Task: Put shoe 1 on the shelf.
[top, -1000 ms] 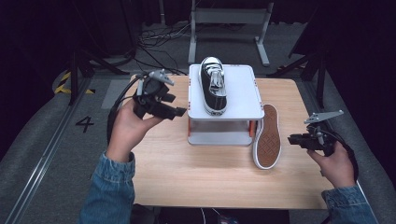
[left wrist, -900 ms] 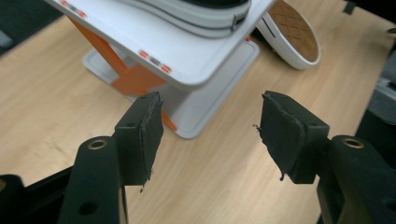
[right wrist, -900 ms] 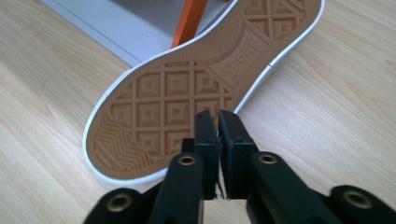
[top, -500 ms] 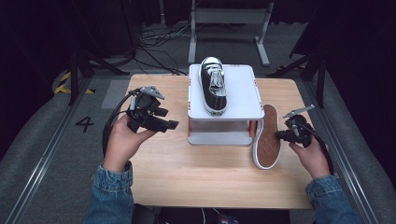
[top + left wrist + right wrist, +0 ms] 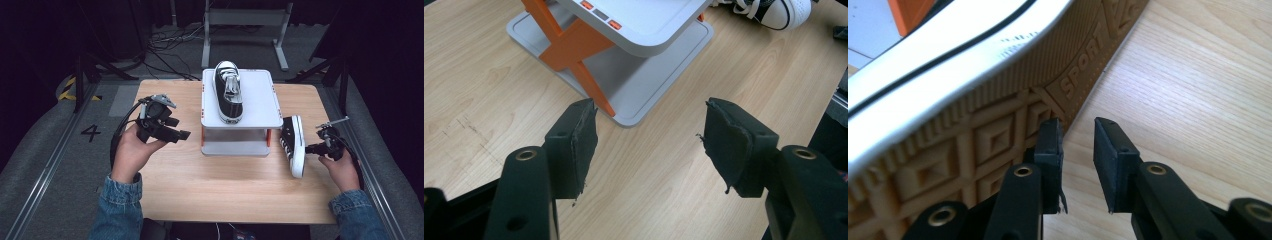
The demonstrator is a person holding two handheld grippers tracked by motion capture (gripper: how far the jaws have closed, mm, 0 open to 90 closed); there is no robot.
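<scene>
On the wooden counter (image 5: 225,185) a black sneaker (image 5: 294,145) lies on its side just right of a grey two-tier stand (image 5: 260,107). Its brown patterned sole faces the right hand-held gripper (image 5: 314,148). That gripper's jaws have just been opening and now stand a little apart beside the sole edge. In the right gripper view one pad (image 5: 1050,145) lies right against the rubber, with nothing between the jaws; toe and heel are cut off there. A second sneaker (image 5: 228,91) stands upright on the stand's top. The left hand-held gripper (image 5: 181,135) hovers left of the stand, jaws wide open and empty. In its view the stand's top is cropped.
</scene>
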